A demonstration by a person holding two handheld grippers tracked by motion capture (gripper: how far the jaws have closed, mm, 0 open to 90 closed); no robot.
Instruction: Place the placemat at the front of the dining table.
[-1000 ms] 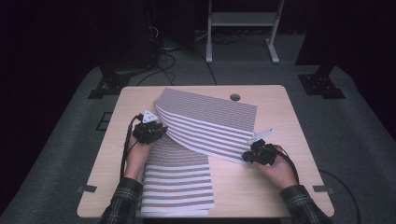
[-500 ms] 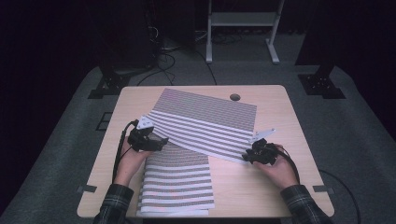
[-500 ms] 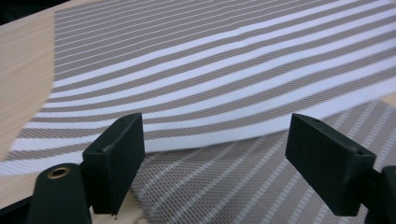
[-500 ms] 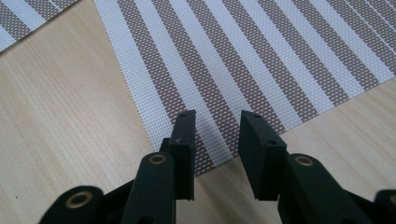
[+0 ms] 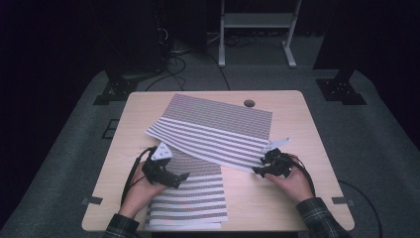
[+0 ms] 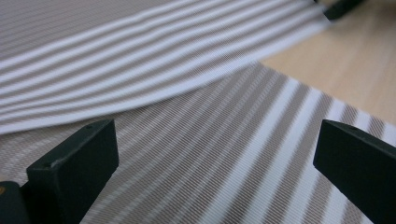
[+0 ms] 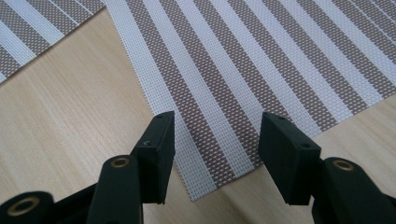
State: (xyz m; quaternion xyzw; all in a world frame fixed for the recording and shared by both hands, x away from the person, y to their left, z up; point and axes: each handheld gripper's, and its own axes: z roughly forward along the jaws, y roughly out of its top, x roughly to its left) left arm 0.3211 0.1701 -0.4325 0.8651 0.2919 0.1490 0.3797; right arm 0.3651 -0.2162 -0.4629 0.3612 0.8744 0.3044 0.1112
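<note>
Straddling the striped mat (image 7: 261, 70) corner, right claw (image 7: 215, 154) open; left claw (image 6: 210, 158) wide, perhaps hovering.

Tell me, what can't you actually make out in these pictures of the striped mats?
- Lower striped mat: its far part is hidden under the upper striped mat, high view.
- Upper mat's near edge: motion-blurred, left gripper view.
- Small dark round spot on the table: too small to identify.
- Whether the right gripper touches the mat corner: unclear.
</note>
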